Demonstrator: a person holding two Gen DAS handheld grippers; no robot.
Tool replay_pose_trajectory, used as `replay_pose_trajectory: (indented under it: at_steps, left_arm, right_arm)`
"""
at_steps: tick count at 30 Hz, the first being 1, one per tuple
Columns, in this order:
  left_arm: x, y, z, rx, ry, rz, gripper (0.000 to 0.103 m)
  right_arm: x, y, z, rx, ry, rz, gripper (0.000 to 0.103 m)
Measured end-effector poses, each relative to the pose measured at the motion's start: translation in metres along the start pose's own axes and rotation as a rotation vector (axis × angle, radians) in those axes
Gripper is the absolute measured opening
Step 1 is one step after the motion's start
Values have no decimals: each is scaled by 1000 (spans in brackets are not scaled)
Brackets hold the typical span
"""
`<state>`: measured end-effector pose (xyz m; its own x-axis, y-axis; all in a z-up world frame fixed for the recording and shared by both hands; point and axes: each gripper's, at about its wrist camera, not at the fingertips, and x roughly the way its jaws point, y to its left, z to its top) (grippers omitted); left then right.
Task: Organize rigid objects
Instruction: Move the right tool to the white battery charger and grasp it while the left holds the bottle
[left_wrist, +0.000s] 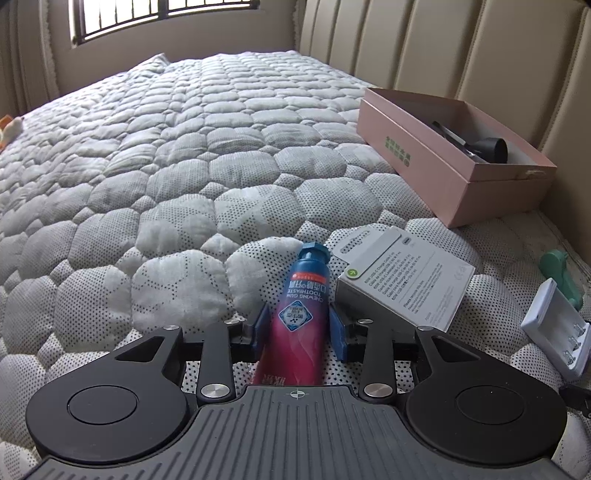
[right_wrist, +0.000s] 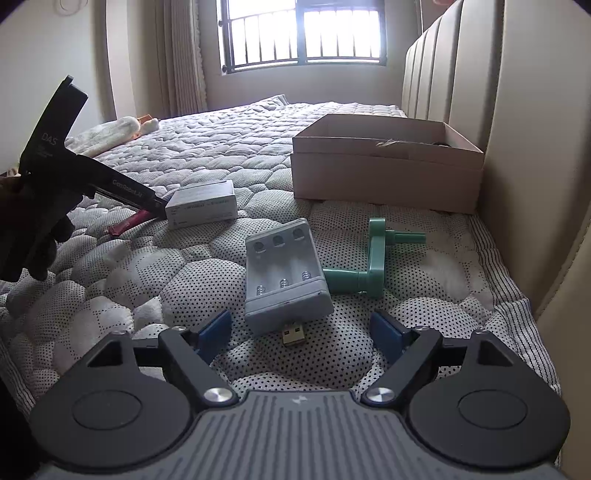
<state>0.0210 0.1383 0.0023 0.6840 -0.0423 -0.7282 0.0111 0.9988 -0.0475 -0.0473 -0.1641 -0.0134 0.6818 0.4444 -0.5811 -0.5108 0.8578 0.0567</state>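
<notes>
Quilted grey dotted mattress (left_wrist: 177, 155) under barred window (right_wrist: 303, 33), left tongs (left_wrist: 301, 328) straddling red-blue toothpaste tube (left_wrist: 301, 306) unpinched, right tongs (right_wrist: 301, 332) spread before grey USB battery charger (right_wrist: 284, 273), pink cardboard box (left_wrist: 443, 162) by padded headboard (left_wrist: 461, 48).

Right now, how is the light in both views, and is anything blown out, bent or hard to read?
Left wrist view: the window is bright but keeps its bars; the headboard panels curve from the fisheye; the tube print is sharp. Right wrist view: the window is blown out white, so the near bed looks dim; the charger is clear; the box inside is hidden.
</notes>
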Motion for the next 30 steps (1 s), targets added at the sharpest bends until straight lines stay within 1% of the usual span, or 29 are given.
replay_pose_trajectory:
  at_steps: [3,7,10,12,14,16,21,24,26,28,30]
  left_arm:
    - [-4,2,-3,3,-8,-20,35]
    - [-25,-4,-17,20,-15,-37,35]
    - [-43,-12,-36,30,-17,-56,35]
    - [-53,-18,-46,22,-12,-80,35]
    - [-61,-23,-54,10,-8,-99,35]
    - [-64,-27,-60,-6,2,-122,35]
    - [-60,-37,-64,-7,2,-84,36]
    - [-58,-37,-64,-43,-7,-76,37]
    - [-57,-35,-65,-63,-15,-75,37]
    - [-57,-33,-66,-91,-20,-83,37]
    - [-58,-31,-68,-105,-29,-91,37]
  right_arm:
    - [1,0,1,2,4,7,85]
    - [2,-2,2,7,12,18,87]
    - [4,-3,3,13,23,45,93]
    - [7,-5,5,16,38,73,100]
    - [10,-6,7,20,56,92,103]
    - [12,-6,8,22,69,93,103]
    - [16,-4,14,22,115,88,103]
    - [19,0,14,-35,147,87,103]
    - [18,1,13,-62,143,90,103]
    - [13,-2,17,-49,152,107,103]
    - [0,-11,22,15,134,145,102]
